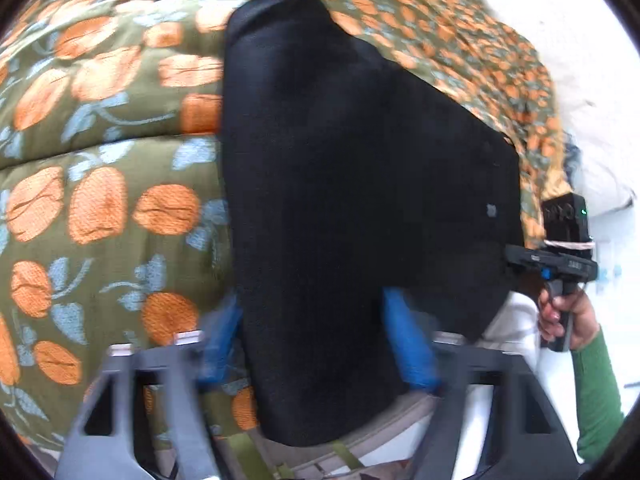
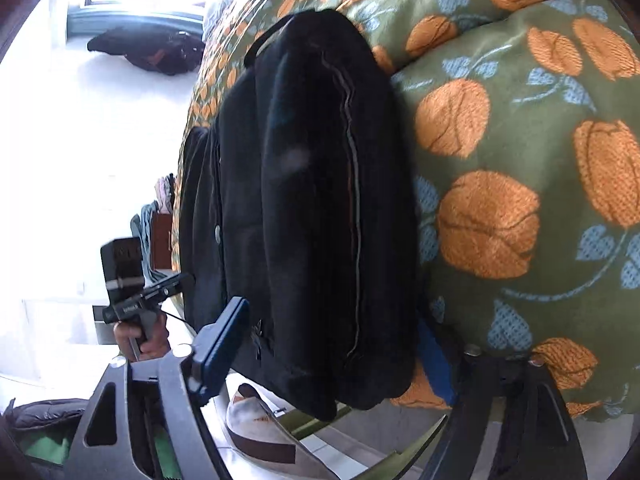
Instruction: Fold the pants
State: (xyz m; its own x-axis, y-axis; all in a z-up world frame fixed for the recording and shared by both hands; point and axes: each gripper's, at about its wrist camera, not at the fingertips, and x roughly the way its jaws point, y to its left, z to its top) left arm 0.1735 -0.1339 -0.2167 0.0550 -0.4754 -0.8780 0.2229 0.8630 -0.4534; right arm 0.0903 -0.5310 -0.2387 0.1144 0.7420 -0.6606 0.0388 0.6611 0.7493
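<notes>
A bed covered with an olive-green quilt (image 1: pixel 100 168) printed with orange fruit and pale blue leaves fills both views, with bright white floor and wall beyond its edge. The black pants (image 1: pixel 352 208) lie on the quilt near the bed's edge, folded into a long thick bundle whose near end hangs over the side; in the right wrist view a thin pale seam line runs down the length of the fabric (image 2: pixel 320 200). The left gripper (image 1: pixel 320 344) straddles the near end of the pants, its blue pads on either side of the cloth; the picture is blurred there, and I cannot tell whether the pads press the fabric or only stand beside it. The right gripper (image 2: pixel 332 356) likewise has the hanging end of the pants between its fingers: the left blue pad (image 2: pixel 220 344) stands clear of the cloth, so these jaws are released. Each view catches the other tool at the side, held by a hand (image 1: pixel 560 316) in a green sleeve (image 1: pixel 596 392). Below the pants in the right wrist view a white and brown shoe (image 2: pixel 260 428) rests on the pale floor, and a dark heap of clothing (image 2: pixel 148 50) lies by the window far behind.
</notes>
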